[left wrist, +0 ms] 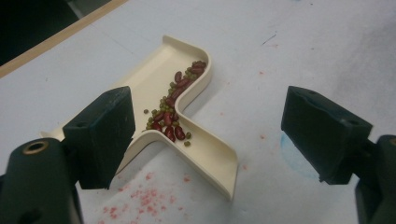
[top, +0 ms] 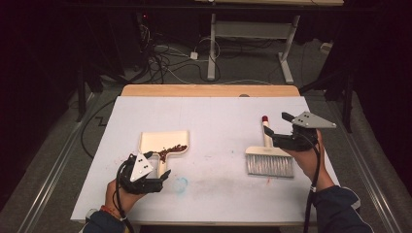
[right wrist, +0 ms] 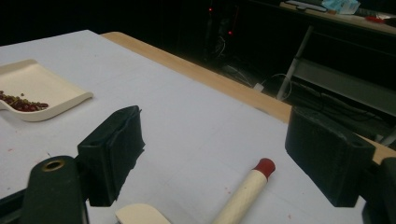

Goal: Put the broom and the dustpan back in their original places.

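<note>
White sheeting [top: 214, 121] covers the wooden-edged table seen from the high view, with a dark floor, tangled cables and the legs of a second table behind it. A cream plastic dustpan [top: 163, 141] lies flat on the left half of the sheet, and a strip of red and green beans [top: 171, 150] is gathered along its near edge. The left gripper [top: 158, 175] is held just below the dustpan's handle, apart from it, with its jaws spread. On the right half lies a cream hand brush with pale bristles and a red-tipped handle [top: 268, 156], bristles toward the person. The right gripper [top: 278, 130] is held over the brush handle from the right, its jaws parted.

From the left gripper view, the dustpan [left wrist: 154, 84] is seen between and beyond the two black jaws of the left gripper [left wrist: 210, 135], which stand wide open with nothing between them. The beans [left wrist: 175, 105] are piled against the curved rim where pan meets handle. Reddish specks and a faint blue ring are marked on the sheet [left wrist: 303, 46] nearby.

From the right gripper view, the right gripper [right wrist: 212, 154] is shown wide open, clear of the brush handle [right wrist: 243, 196], which lies on the sheet [right wrist: 154, 84] below the gap with its red tip pointing away. The dustpan [right wrist: 46, 91] with its beans [right wrist: 21, 103] is seen well apart at the far left.
</note>
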A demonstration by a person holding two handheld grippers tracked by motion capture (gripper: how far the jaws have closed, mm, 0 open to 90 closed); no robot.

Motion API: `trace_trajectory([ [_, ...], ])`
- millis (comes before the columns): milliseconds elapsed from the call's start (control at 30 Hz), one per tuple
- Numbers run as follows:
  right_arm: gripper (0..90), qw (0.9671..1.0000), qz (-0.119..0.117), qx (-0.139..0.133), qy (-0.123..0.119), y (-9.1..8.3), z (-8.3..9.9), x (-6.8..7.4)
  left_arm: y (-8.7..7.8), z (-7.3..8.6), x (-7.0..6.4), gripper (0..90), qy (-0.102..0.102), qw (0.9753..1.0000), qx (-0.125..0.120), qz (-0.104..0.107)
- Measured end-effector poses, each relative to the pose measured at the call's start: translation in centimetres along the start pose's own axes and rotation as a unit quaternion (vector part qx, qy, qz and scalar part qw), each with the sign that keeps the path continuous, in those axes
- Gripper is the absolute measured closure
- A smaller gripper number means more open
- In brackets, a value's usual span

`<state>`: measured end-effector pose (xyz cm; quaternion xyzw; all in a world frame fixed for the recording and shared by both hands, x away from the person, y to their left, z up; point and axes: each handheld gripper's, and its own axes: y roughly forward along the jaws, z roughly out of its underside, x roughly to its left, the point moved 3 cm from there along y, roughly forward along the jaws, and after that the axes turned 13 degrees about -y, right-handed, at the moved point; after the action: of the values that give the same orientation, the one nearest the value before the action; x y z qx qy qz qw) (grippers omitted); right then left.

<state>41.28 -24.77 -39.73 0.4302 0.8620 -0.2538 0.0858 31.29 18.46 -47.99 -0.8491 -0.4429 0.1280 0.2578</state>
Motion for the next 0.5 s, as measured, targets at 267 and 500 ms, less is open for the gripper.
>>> trace_trajectory([
  [267, 17.6, 0.9999, 0.002, -0.014, -0.009, -1.2, -0.5, 0.7, -0.3, 0.5, 0.1, 17.1, -0.008, 1.0, -0.002, 0.003],
  [500, 16.9, 0.9996, 0.002, -0.025, -0.014, -2.2, -0.9, 1.2, 0.0, 0.8, -0.6, 17.1, -0.007, 0.9999, 0.004, 0.01],
])
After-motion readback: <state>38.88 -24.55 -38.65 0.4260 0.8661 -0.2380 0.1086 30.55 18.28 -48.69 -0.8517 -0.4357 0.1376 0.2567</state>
